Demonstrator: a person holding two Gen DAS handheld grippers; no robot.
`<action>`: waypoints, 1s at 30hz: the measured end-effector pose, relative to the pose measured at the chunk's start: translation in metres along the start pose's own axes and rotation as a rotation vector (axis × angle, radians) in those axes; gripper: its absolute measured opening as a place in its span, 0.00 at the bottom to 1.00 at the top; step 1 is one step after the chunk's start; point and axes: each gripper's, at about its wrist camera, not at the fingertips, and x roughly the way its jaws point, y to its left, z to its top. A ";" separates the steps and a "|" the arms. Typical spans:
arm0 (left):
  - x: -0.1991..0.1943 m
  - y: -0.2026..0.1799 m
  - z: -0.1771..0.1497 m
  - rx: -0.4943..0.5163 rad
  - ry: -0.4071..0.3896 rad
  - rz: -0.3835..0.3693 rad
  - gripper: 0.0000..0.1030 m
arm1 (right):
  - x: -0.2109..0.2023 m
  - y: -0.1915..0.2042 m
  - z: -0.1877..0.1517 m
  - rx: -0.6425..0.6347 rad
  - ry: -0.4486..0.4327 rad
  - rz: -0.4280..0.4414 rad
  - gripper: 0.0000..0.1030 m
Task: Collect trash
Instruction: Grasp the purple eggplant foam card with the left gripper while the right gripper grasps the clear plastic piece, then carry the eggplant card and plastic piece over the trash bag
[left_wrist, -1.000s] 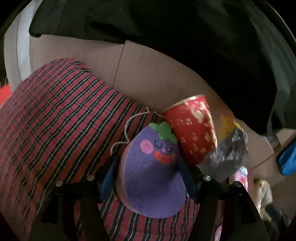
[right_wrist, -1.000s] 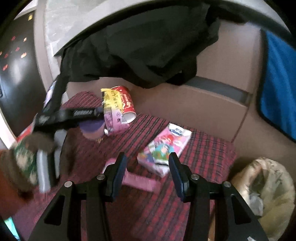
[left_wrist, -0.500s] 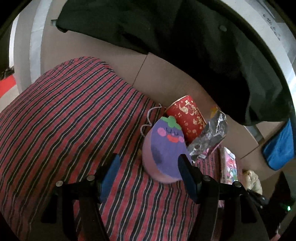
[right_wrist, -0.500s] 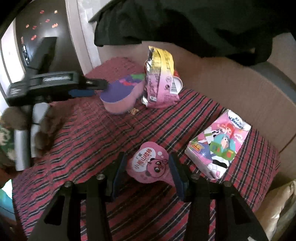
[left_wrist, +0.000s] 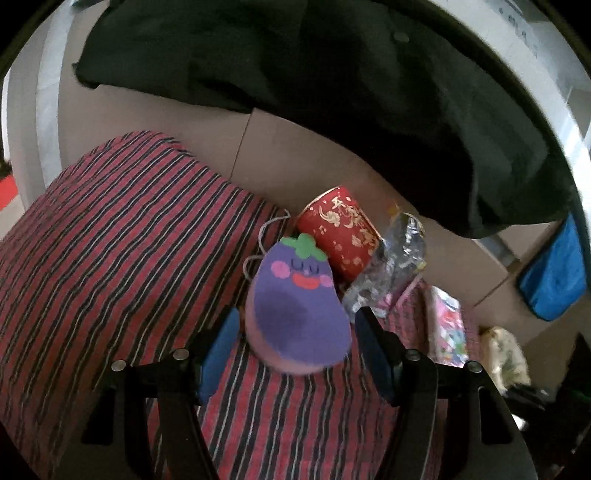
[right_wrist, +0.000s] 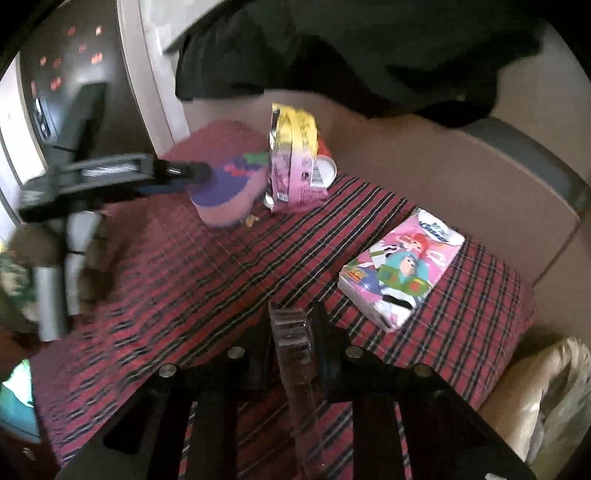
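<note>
Red plaid cloth (right_wrist: 207, 280) w/ dark stripes covers the seat; tan sofa back (right_wrist: 424, 173) behind it, seam visible. Black garment (left_wrist: 332, 85) draped over the back's top edge, hanging down. Purple eggplant plush sponge (left_wrist: 299, 310), smiley face, green stem, thin string loop at its top, pink underside. Pink cartoon tissue pack (right_wrist: 402, 273) lies flat on the cloth toward the right end, well apart from the plush. Blue cloth (left_wrist: 554, 277) at far right in left view. Dark panel w/ small red marks (right_wrist: 74, 48) upper left in right view, white frame (right_wrist: 155, 74) beside it.
</note>
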 end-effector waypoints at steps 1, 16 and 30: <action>0.006 -0.001 0.004 0.006 0.004 0.026 0.64 | -0.005 -0.003 -0.004 0.017 -0.010 0.011 0.15; 0.037 -0.012 0.017 -0.059 0.108 0.118 0.61 | -0.055 -0.012 -0.031 0.107 -0.115 0.104 0.15; -0.103 -0.055 -0.072 0.052 0.011 0.079 0.61 | -0.078 0.030 -0.048 0.046 -0.128 0.093 0.15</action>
